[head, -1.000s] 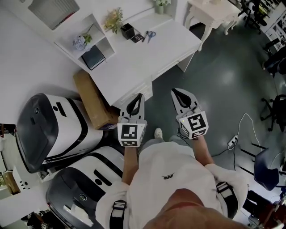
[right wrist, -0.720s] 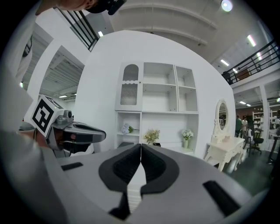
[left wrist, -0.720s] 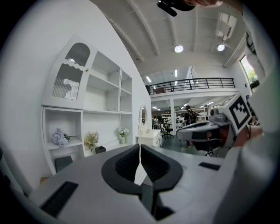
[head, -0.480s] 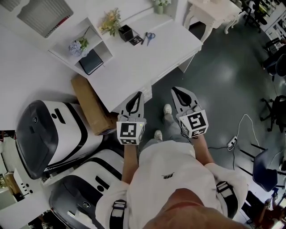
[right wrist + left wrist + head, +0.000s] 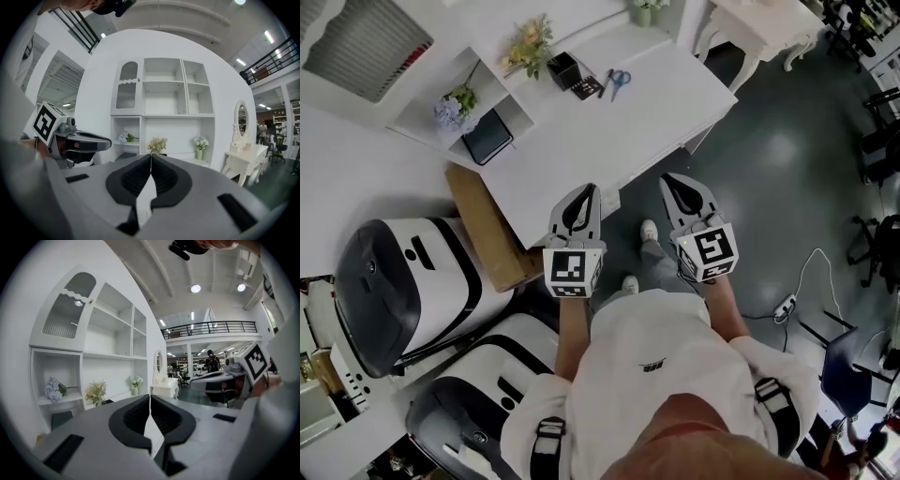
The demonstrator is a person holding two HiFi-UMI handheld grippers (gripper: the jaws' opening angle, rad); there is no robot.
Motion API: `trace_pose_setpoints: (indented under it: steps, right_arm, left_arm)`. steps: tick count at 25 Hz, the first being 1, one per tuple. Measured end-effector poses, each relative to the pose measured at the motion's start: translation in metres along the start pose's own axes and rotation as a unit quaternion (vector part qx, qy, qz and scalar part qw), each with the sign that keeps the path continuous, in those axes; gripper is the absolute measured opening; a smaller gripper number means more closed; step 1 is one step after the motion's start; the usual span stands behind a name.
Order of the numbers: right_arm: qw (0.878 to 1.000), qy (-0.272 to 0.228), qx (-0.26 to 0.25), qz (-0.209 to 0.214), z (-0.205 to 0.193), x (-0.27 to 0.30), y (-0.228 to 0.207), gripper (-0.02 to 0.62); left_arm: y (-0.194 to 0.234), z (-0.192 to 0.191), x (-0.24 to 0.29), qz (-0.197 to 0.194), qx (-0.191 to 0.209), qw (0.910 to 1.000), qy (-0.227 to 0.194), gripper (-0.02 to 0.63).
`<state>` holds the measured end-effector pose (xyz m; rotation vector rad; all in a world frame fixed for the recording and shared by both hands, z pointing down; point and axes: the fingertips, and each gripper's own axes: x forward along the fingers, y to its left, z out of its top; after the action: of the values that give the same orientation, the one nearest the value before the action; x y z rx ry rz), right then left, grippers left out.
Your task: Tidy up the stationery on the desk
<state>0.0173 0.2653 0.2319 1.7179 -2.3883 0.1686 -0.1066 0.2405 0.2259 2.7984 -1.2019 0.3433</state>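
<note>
Lying on white desk (image 5: pixel 623 127): blue-handled scissors (image 5: pixel 619 79), dark pen (image 5: pixel 606 82); left claw (image 5: pixel 592 189), right claw (image 5: pixel 667 180) closed, empty.

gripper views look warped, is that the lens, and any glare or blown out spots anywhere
Left gripper view: strong fisheye with black corners, the shelf unit bows, and the ceiling lamps are blown out. Right gripper view: same fisheye curve on the shelf unit, light even and flat. Head view: muted overall, a soft glare patch on the dark floor, the white desk nearly washed out.
</note>
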Motion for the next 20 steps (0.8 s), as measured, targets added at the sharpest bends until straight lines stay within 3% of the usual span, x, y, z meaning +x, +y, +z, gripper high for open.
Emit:
trace_pose_setpoints:
  steps: [20]
  right_arm:
    - [0.994,0.049,0.006,0.094,-0.023,0.147,-0.107,-0.003]
  left_arm:
    - [0.060,-0.008,0.167,0.068,-0.015,0.9967,0.041,0.000]
